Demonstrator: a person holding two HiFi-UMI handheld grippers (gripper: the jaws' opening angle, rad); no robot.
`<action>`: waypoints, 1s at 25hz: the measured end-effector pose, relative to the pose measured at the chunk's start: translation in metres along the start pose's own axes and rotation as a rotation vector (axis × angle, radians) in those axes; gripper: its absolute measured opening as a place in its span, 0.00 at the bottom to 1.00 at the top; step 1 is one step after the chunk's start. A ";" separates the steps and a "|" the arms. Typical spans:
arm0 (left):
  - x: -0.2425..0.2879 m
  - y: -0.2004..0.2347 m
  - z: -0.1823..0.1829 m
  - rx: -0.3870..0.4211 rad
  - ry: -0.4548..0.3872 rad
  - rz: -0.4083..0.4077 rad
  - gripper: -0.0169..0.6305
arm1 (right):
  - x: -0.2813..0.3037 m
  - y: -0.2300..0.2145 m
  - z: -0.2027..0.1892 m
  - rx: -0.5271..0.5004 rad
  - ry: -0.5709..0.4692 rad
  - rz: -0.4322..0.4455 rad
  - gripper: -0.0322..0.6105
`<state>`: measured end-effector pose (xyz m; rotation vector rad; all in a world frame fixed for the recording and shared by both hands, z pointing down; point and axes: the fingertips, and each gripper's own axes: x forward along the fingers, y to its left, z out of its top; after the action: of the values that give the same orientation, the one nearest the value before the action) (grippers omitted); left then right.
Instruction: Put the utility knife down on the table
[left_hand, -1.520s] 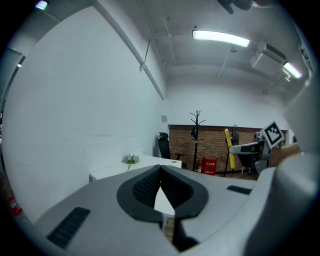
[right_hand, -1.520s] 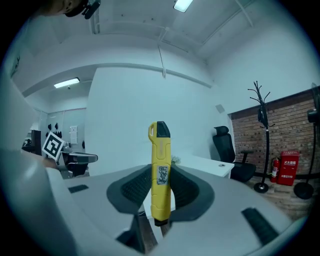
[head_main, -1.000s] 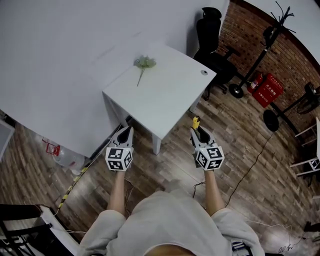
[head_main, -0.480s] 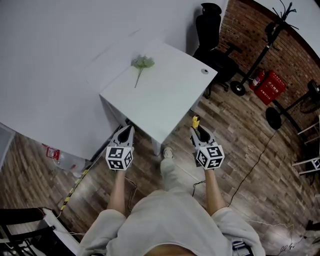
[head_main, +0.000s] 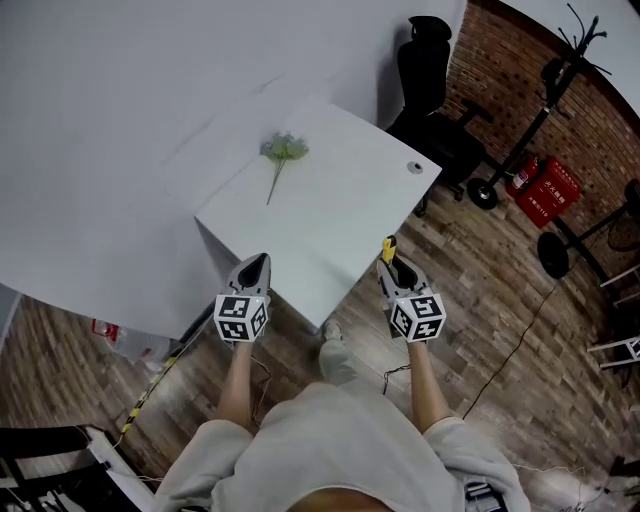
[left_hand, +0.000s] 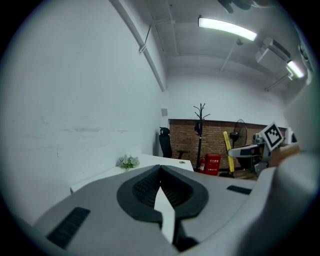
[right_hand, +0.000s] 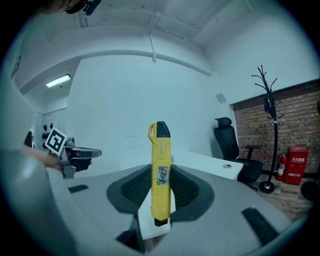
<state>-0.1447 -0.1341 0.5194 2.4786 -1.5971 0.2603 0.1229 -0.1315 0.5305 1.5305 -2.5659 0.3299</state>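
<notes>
My right claw (head_main: 397, 268) pinches the yellow utility knife (right_hand: 160, 170) low on its body, and the knife stands upright, mostly above the jaws. My left claw (head_main: 252, 268) is pressed together on nothing. The knife isn't set down yet. The white table (head_main: 340, 215) lies just ahead, with a flower sprig (head_main: 281, 152) at its far side.
</notes>
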 end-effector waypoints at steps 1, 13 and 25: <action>0.011 0.003 0.005 0.000 0.001 0.003 0.04 | 0.011 -0.006 0.005 0.000 0.000 0.005 0.22; 0.129 0.049 0.050 -0.008 0.017 0.053 0.04 | 0.136 -0.075 0.056 -0.001 0.000 0.068 0.22; 0.188 0.071 0.060 -0.013 0.056 0.096 0.04 | 0.205 -0.106 0.062 0.015 0.036 0.134 0.22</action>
<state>-0.1302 -0.3434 0.5115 2.3663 -1.6919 0.3285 0.1190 -0.3705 0.5296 1.3467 -2.6497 0.3890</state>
